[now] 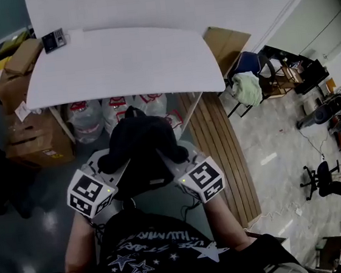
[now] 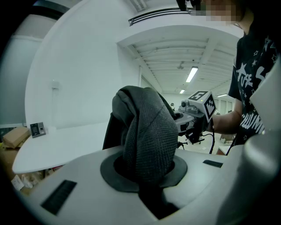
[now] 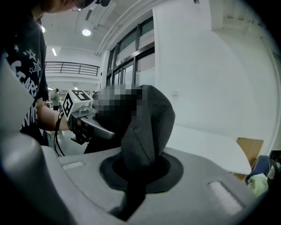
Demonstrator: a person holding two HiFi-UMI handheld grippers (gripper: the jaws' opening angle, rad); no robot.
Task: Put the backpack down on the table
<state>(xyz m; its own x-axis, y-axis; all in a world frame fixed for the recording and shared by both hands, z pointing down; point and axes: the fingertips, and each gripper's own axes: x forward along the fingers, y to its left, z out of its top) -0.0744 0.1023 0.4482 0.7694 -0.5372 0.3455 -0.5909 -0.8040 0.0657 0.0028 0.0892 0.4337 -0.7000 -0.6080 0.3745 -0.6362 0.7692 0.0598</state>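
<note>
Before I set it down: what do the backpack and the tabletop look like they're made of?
The backpack looks like dark matte woven fabric, probably nylon or polyester; the left gripper view shows a fine mesh weave. The table has a smooth white top, dull sheen, no grain: likely laminate or painted board.

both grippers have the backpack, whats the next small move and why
Probably carry it forward over the white table before lowering. The backpack hangs between the left gripper and right gripper, both clamped on it, and it seems short of the table's near edge.
</note>
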